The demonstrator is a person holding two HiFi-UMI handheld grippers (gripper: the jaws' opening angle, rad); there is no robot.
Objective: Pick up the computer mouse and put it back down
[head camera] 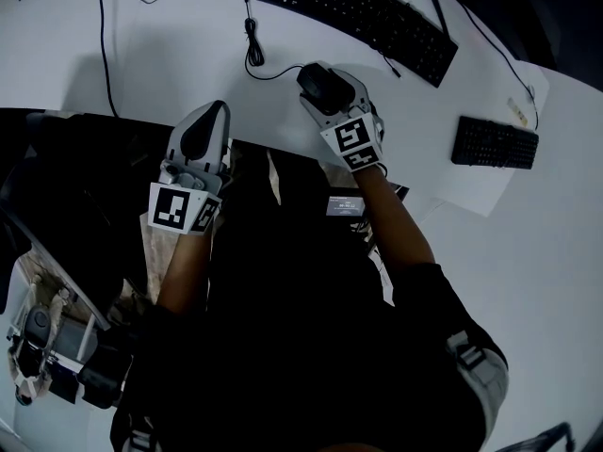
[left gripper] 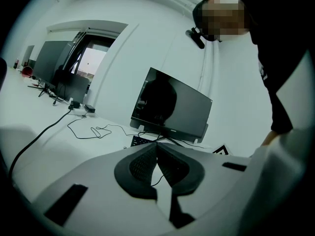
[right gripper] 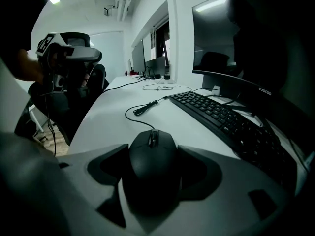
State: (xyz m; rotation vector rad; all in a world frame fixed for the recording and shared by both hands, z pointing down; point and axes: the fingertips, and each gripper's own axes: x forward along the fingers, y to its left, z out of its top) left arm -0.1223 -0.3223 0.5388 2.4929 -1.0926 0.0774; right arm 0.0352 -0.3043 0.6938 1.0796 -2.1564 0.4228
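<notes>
The left gripper (head camera: 213, 111) hangs at the bench (head camera: 179, 59) edge with its jaws closed on nothing, while to its right the right gripper (head camera: 330, 90) has its jaws clamped on the sides of the black mouse (right gripper: 152, 157), near the bench edge, in front of the keyboard (head camera: 358, 12).

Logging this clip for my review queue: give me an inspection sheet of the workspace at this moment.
Surface: white desk, lit unevenly.
Job's things: black mouse between the right gripper's fingers.
Clutter: large keyboard; small keyboard on a paper sheet.
Grippers: right gripper shut on the mouse; left gripper shut, empty, at the desk's near edge.
Cables: mouse cable, partly bundled; thin cable at left.
Surroundings: monitor behind the large keyboard.
</notes>
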